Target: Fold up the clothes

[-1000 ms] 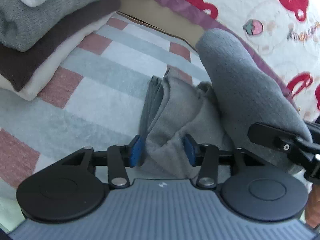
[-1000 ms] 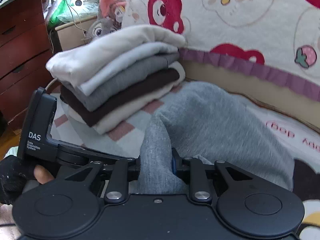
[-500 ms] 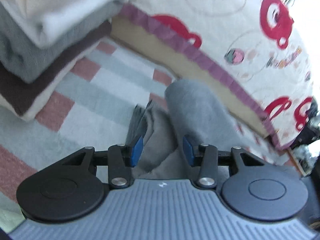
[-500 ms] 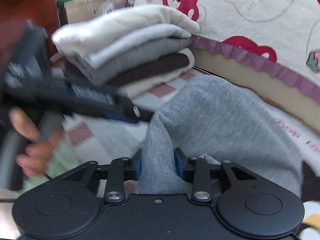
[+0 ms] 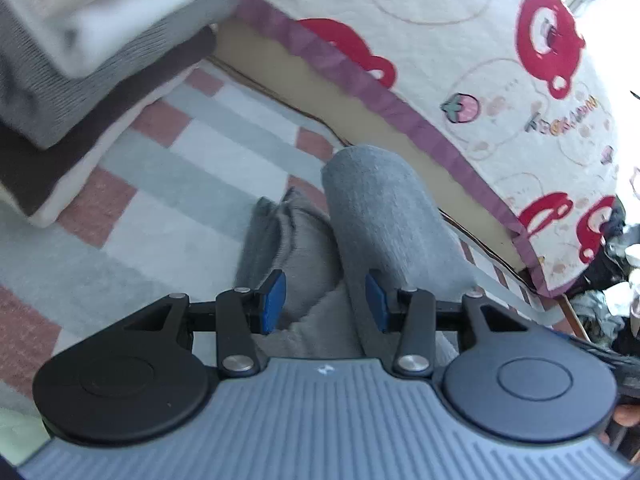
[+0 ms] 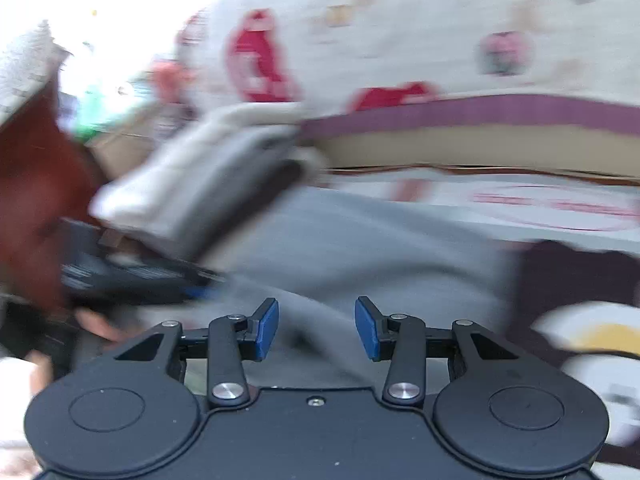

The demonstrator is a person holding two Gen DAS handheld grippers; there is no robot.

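Garment: the grey sweater [image 5: 384, 216] lay folded over on the striped blanket [image 5: 168, 208], right ahead of both my tools, its rolled fold running away from me toward the cartoon-print quilt [image 5: 472, 56].
Long axis: roughly in line with my left tool's fingers, with the bunched layers to the left of the roll.
Left tool [image 5: 322, 300]: spread apart, blue pads on either side of the grey cloth; the cloth filled the gap, but I could not tell whether either pad touched it, and it was not pinched.
Right tool [image 6: 316, 328]: also spread wide, nothing between the pads; the sweater [image 6: 360, 248] lay just beyond them, badly blurred.
Nearer hand: the left, which sat right over the fabric.
Stack: the folded pile [image 5: 92, 52] of white, grey and brown clothes sat to the left on the blanket, well apart from the sweater.
Judgement: the sweater looked folded and let go; whether it needed one more fold or a lift to the pile, I could not say.
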